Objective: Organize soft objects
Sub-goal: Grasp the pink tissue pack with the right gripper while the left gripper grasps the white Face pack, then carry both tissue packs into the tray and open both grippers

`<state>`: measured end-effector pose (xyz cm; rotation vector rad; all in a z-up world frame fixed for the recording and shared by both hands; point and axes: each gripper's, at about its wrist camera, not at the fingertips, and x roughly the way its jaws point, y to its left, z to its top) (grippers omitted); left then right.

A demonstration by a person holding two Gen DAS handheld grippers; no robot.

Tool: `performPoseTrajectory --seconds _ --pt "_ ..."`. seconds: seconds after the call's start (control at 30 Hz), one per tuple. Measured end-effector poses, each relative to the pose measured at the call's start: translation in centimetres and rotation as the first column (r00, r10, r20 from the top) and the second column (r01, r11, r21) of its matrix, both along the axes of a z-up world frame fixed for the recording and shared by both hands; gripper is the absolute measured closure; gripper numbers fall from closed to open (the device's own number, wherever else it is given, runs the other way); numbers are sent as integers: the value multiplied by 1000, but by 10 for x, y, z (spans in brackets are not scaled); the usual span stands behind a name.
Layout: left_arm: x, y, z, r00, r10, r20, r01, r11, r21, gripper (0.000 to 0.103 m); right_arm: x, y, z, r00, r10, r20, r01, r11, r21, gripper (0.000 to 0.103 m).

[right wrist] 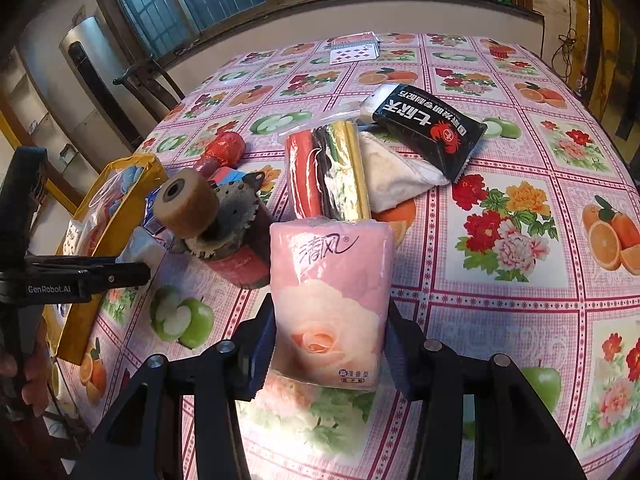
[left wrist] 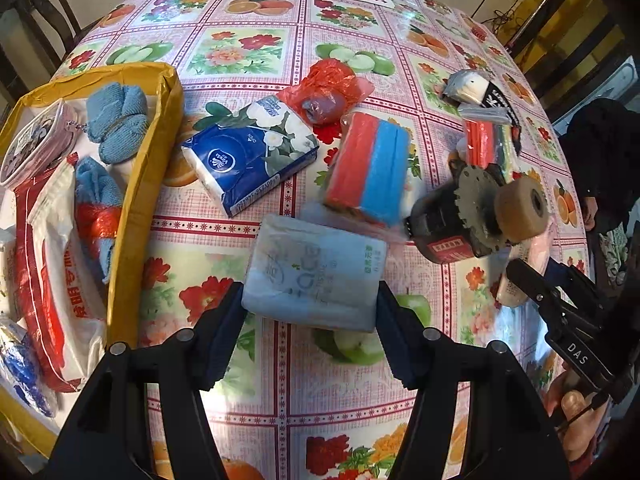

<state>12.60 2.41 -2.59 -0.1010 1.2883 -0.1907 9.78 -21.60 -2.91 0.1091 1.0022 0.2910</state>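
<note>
Your left gripper [left wrist: 310, 300] clamps the pale tissue pack [left wrist: 314, 274] right of the box [left wrist: 136, 184]; your right gripper [right wrist: 328, 344] clamps the pink pack [right wrist: 330, 304], both likely box-bound.

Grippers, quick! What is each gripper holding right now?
Left gripper: closed on the pale blue tissue pack.
Right gripper: closed on the pink tissue pack.

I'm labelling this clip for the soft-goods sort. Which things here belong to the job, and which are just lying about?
Job: pale blue tissue pack in left gripper; pink tissue pack in right gripper; yellow box; white cloth.
Lying about: playing cards; dark machine part.
</note>
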Motion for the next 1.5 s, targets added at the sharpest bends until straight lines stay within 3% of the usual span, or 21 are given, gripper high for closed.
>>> performPoseTrajectory --seconds 0.13,0.3,0.63,0.9,1.07,1.33,1.43,1.5 --pt "-15 15 15 1000 -15 13 15 1000 -23 41 -20 1 4 1000 25 -16 -25 999 24 53" --pt "-29 54 35 998 39 52 -38 999 -23 41 -43 27 20 995 99 -5 -99 994 41 53" --pt "-42 151 66 974 186 126 -185 982 -24 41 -29 150 54 960 277 42 -280 954 105 53" --pt "-39 209 50 954 280 102 -277 960 -41 41 23 259 46 942 336 -7 -332 931 152 53" --pt "-28 227 42 941 320 109 -319 947 -28 40 50 306 23 944 325 -55 -317 941 116 53" --pt "-27 240 35 929 335 156 -337 941 -18 39 55 333 8 938 343 -56 -341 939 44 50" --pt "-32 242 33 928 334 168 -332 942 -37 37 52 331 10 934 351 -63 -345 934 94 42" --pt "-35 242 34 922 336 190 -341 940 -10 32 48 326 14 939 341 -49 -333 935 124 42"
